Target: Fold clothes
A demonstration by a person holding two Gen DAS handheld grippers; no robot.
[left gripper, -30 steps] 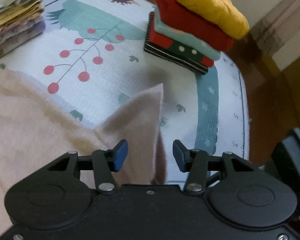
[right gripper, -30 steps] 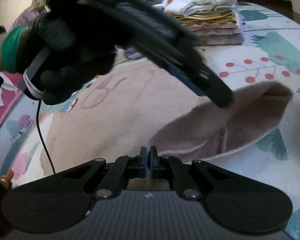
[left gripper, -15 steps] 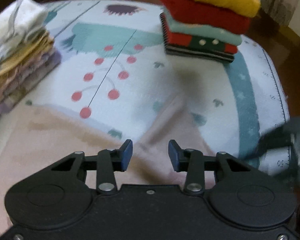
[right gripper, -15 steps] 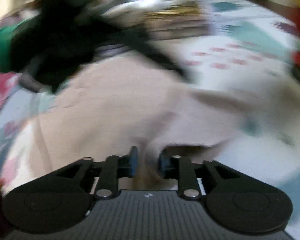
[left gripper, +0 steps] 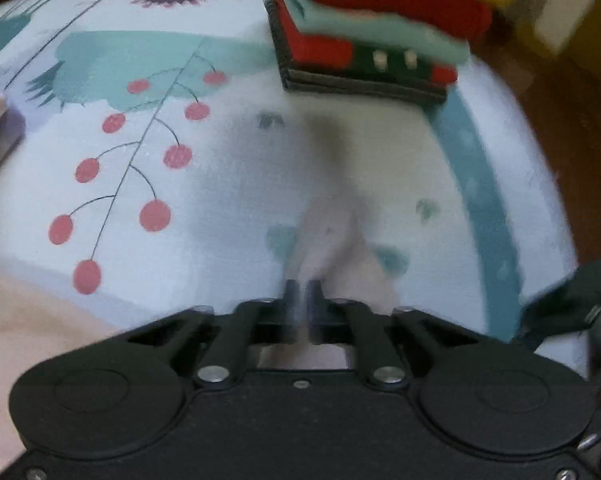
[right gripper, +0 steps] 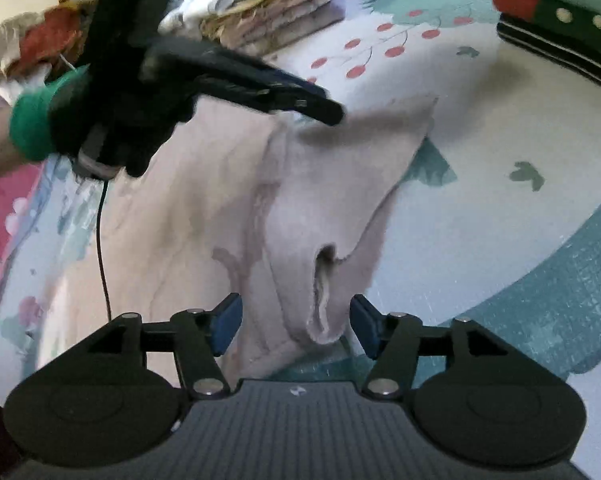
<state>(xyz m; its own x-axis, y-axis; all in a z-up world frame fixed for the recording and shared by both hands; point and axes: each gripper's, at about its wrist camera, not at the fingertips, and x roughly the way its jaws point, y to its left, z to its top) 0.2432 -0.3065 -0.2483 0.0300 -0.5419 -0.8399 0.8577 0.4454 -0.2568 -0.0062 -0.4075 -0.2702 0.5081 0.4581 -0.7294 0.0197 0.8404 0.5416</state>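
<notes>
On printed foam play mat (right gripper: 500, 216): soft beige-pink fleece garment (right gripper: 204, 200) spread flat. Left gripper (left gripper: 300, 300) pinching sleeve edge, probably to carry fold. Right gripper (right gripper: 294, 326) spread wide, straddling cuff, gripping nothing.

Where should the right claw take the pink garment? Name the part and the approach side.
Take the rumpled sleeve end of the pink garment, lying right between the open right claw. Come straight ahead and low along the mat: the cuff edge stands up in a fold facing the claw, so closing there should pinch both layers. The left claw already grips the far corner.
</notes>
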